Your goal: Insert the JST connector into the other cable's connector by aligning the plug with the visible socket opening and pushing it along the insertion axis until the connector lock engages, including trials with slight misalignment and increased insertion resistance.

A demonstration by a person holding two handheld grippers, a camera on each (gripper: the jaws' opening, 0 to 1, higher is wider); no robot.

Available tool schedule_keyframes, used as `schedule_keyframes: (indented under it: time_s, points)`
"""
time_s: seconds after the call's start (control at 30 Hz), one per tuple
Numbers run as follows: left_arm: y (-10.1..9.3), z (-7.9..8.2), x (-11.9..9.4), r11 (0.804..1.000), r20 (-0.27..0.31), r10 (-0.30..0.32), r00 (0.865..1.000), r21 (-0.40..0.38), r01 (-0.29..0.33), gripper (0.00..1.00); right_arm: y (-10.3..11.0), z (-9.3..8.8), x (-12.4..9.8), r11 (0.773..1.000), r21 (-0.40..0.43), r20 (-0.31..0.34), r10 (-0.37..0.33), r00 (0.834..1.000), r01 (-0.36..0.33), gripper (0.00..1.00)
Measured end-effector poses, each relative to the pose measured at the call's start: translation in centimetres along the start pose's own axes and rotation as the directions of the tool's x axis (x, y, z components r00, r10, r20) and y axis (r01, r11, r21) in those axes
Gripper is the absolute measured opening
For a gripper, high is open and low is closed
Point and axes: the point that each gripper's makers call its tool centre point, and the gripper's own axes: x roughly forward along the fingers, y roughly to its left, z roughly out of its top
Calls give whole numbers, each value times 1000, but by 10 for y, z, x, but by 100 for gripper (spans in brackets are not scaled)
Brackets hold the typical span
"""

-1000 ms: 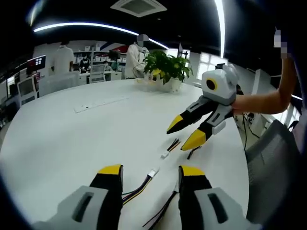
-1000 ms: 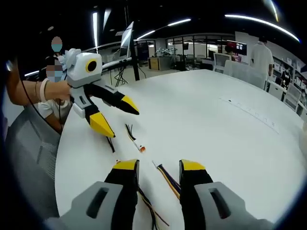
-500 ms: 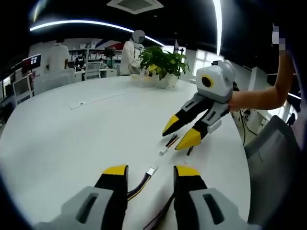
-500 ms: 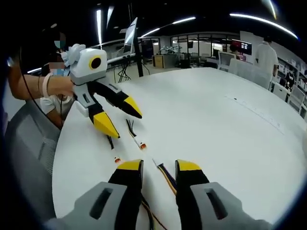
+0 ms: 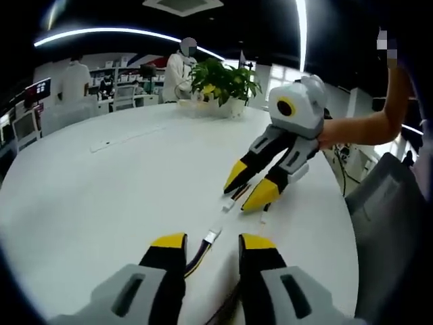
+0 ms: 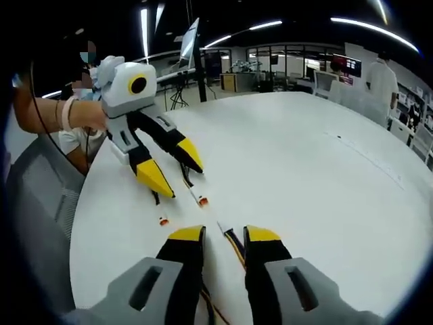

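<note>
Between the left gripper [image 5: 207,241]'s yellow-tipped jaws, a wire bundle [image 5: 196,255] runs forward on the white table [image 5: 101,196] and ends in a small white connector [image 5: 212,236] just ahead of the tips. The jaws stand narrowly apart, astride the wires; I cannot tell whether they are pinching them yet.

Further ahead, the right gripper [image 5: 249,185] comes in from the right, its 2 jaws clearly spread and angled down over the second connector [image 5: 229,206], tips close to it but holding nothing that I can see.

In the right gripper view, that gripper's own jaws [image 6: 220,234] straddle a striped cable [image 6: 235,245] whose white plug end [image 6: 221,227] lies just beyond the tips, while the other cable's orange-tipped connector [image 6: 201,200] sits beneath the left gripper [image 6: 177,170] coming from the left.

My read: these parts are feather-light, with floppy wires and small rigid plastic housings, likely slick and easy to twist. Best hold is on the housing itself, or the wires right behind it, so the plug stays square on the push. A potted plant [image 5: 220,81] stands at the far table edge.
</note>
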Motion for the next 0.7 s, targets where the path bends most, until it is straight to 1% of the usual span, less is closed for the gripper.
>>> schedule_keyframes:
  time_s: [0.13,0.37,0.57,0.7]
  points:
    - [-1,0,2,999,3,-13,1000,30,13,21,1,-1,2,1000,-22,-7,8,1000,-8,18]
    - [-5,-1,7,998,-1,-35,999,50,35,19,0,-7,5,999,-39,-25,11,1000,-12,17]
    - [-8,1,9,997,3,-42,999,62,42,18,-1,-6,6,999,-40,-12,12,1000,-12,14]
    - [-7,1,9,996,1,-41,999,80,40,16,-4,-5,6,999,-45,-10,4,1000,-4,11]
